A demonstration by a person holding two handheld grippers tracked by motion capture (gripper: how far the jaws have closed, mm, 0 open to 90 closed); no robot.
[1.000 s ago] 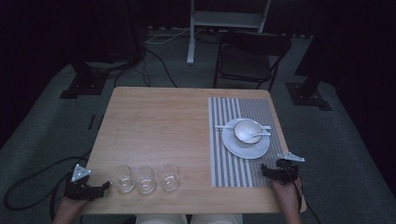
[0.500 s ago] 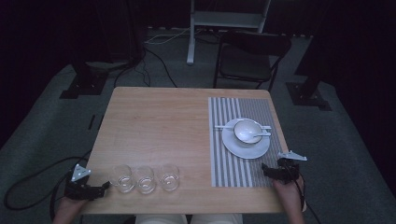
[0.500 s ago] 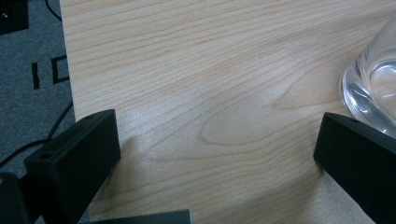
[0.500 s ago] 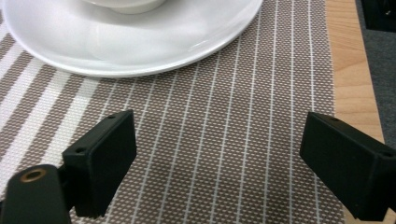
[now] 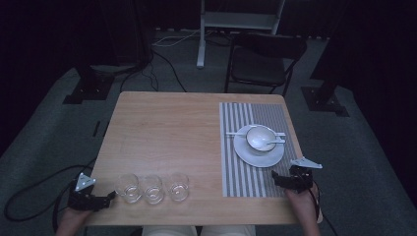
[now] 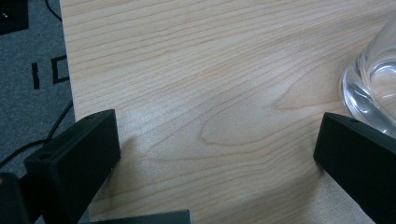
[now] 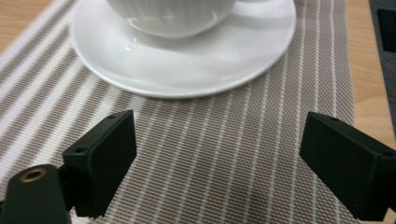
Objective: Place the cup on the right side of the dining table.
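Glasses [image 5: 153, 188] three in a row, one bowl [image 5: 260, 137], one plate [image 5: 259, 154], both tools spread, left tool [image 5: 107, 198], right tool [image 5: 277, 179].

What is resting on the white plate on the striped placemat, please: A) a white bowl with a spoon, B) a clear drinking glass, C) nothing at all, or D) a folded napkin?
A: in the high view a white bowl sits on the white plate with a spoon lying across it, while the three clear glasses stand in a row on the bare wood near the left gripper.
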